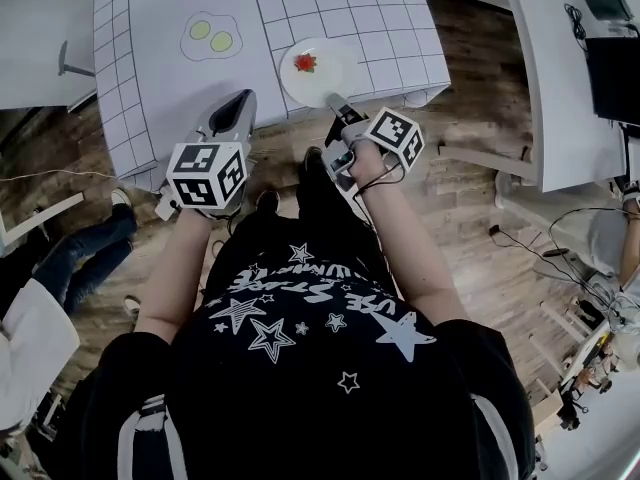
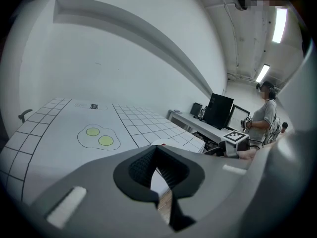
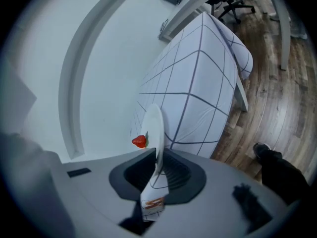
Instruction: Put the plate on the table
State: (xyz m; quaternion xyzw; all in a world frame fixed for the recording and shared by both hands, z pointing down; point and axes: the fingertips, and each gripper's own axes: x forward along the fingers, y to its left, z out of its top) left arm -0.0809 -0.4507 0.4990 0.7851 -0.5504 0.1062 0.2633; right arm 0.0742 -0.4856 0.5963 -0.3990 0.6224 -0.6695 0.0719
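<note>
- Both forearms reach forward from the star-printed shirt (image 1: 300, 318). Its writing is upside down and I cannot read it.
- The left gripper (image 1: 240, 103), at 11 o'clock, has its jaws together and holds nothing.
- The right gripper (image 1: 336, 103), at 12 o'clock, clamps the rim of the plate (image 1: 322, 73).
- The plate carries a strawberry (image 1: 305, 62) over the near edge of the table (image 1: 170, 8).

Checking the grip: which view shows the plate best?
Right gripper view: the plate sits edge-on, rim clamped by the right gripper. Head view shows its face from above; left gripper view, barely a sliver.

Steep overhead view; two near views, shared table (image 1: 165, 63)
</note>
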